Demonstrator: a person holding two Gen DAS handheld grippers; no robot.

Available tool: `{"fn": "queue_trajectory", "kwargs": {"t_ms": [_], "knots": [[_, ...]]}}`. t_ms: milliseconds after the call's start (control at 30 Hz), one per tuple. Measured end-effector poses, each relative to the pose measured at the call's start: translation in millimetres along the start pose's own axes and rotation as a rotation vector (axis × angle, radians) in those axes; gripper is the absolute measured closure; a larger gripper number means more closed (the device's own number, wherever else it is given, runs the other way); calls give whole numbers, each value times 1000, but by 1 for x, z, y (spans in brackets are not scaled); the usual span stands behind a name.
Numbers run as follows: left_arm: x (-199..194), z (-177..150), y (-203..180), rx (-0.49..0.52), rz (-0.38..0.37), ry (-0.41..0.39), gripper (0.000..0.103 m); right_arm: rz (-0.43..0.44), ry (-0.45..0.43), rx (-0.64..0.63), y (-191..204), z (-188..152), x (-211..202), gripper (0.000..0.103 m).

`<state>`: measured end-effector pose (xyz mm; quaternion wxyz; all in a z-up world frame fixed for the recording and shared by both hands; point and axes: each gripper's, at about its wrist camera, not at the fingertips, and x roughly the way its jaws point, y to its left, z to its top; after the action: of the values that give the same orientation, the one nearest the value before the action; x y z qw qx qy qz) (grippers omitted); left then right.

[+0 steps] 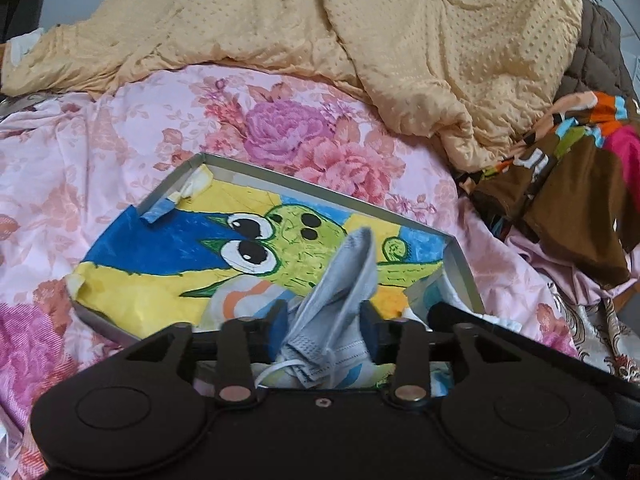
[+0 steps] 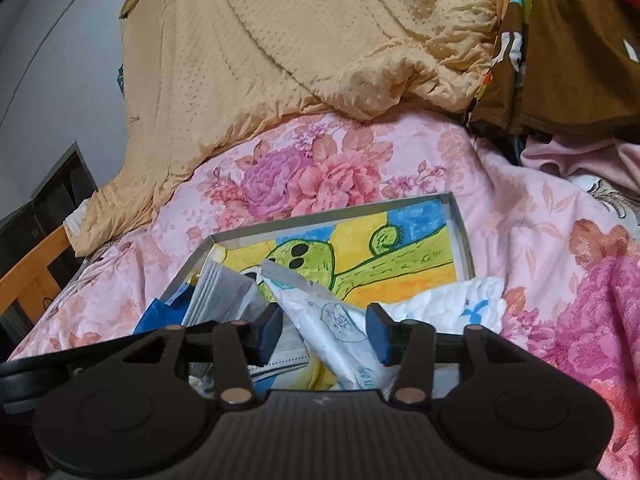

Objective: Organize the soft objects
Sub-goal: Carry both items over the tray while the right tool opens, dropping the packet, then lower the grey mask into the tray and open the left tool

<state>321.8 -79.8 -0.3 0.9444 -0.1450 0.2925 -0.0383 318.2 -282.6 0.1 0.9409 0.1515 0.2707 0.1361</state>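
A grey face mask [image 1: 344, 280] is standing crumpled between the spread jaws of the left gripper [image 1: 324, 320], whose pads are not pressing on it. A white printed packet [image 2: 340, 320] is lying between the half-open jaws of the right gripper [image 2: 322, 332], loose as well. Both soft things are sitting in a shallow grey tray [image 1: 304, 184] lined with a green cartoon drawing [image 1: 280, 240]. The tray is resting on a pink floral bedsheet [image 1: 120, 140], with a yellow dotted blanket [image 1: 400, 40] bunching behind it.

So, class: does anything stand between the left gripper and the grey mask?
Nothing visible does. The grey mask already lies between the left gripper's open jaws, over the tray.
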Motion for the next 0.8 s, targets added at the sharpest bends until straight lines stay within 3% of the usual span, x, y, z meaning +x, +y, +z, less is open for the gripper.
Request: {"fn": "queue_trajectory", "kwargs": {"t_ms": [200,567,700,800], "knots": [[-8,0,11,-48,20,-6,43,-6,-10,-2,-1,3,-4,32],[-42,0,12,-34,96,-128,13,-45,-48,-59,7,10,-23,6],[-62,-1,13,-25,135,-157,2,-54,-55,-70,11,12,-41,3],[-81,-5,16,-37,148,-154,1,-60,-67,-88,17,11,-61,0]]}}
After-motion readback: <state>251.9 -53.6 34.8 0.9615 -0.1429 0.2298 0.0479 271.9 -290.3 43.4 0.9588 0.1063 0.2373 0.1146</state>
